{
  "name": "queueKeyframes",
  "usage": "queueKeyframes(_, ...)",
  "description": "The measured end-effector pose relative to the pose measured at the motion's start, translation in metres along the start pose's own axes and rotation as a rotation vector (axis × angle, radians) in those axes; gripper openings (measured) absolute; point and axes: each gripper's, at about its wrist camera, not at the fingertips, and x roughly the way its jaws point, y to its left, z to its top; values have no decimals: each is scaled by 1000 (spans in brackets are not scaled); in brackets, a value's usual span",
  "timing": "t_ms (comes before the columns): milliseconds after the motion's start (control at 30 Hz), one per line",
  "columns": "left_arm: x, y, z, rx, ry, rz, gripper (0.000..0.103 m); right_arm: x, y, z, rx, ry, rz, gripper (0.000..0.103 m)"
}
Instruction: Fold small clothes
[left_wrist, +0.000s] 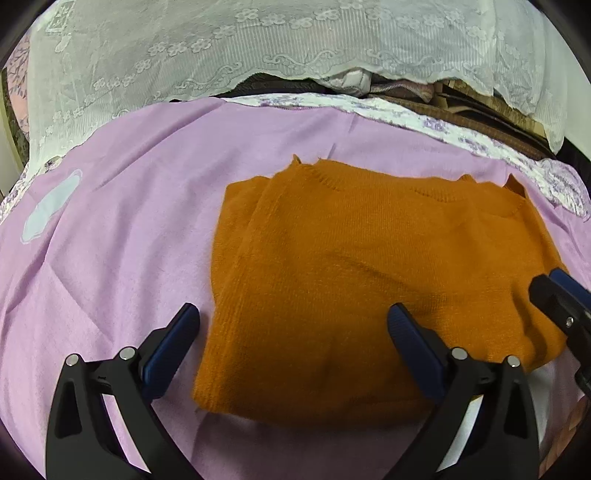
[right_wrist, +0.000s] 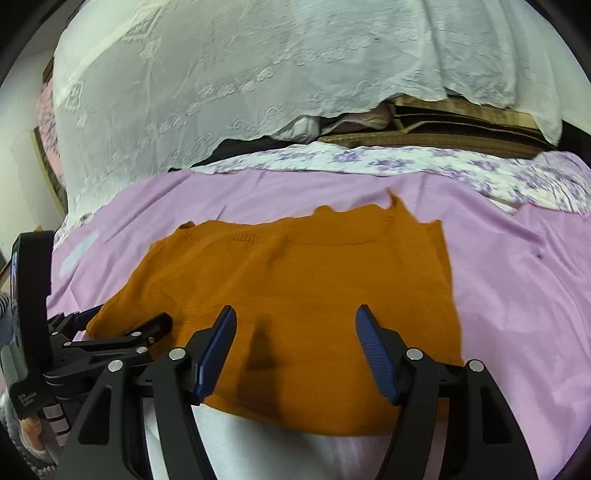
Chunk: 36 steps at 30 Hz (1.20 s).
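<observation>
Left wrist view: an orange knit sweater (left_wrist: 354, 266) lies flat on a pink sheet (left_wrist: 129, 229), filling the centre and right of the frame. It appears already folded in at the sides, with a doubled layer along its left edge. The neckline sits at the upper edge of the garment, the hem at the lower edge, so its long axis seems to run from the bottom of the frame toward the top. As a judgement, the knit is soft, light and limp; it will sag and stretch if lifted by one point, so the two hem corners are the sensible places to take hold.

The left gripper (left_wrist: 293, 314) hangs over the lower left part of the sweater, jaws spread wide, holding nothing. In the right wrist view the right gripper (right_wrist: 295, 317) is likewise spread and empty, above the hem near lower centre.

Beyond the sheet, toward the top of both frames, lie a floral cloth (right_wrist: 406, 162) and a white lace cover (left_wrist: 221, 55).
</observation>
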Motion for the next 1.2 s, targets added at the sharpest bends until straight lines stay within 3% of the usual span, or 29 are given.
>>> queueKeyframes(100, -12, 0, 8, -7, -49, -25, 99, -4, -3, 10, 11, -35, -16, 67)
queueKeyframes(233, -5, -8, 29, 18, -67, 14, 99, 6, -16, 34, 56, -43, -34, 67)
queueKeyframes(333, 26, -6, 42, -16, 25, 19, 99, 29, -41, 44, 137, 27, -20, 67)
queueKeyframes(467, 43, 13, 38, -98, 87, -66, 99, 55, -71, 29, 241, 106, 49, 67)
queueKeyframes(600, 34, 18, 33, -109, 50, -60, 99, 37, -74, 31, 278, 46, 92, 67)
queueKeyframes(767, 13, 26, 20, -135, -6, -74, 99, 4, -91, 27, 336, -52, 67, 67)
queueKeyframes(967, 7, 32, 5, -138, 26, -71, 99, -6, -123, 3, 458, -30, 70, 67)
queueKeyframes(1200, -15, 42, -21, -163, 38, -75, 99, -24, -138, -30, 600, -13, 221, 67)
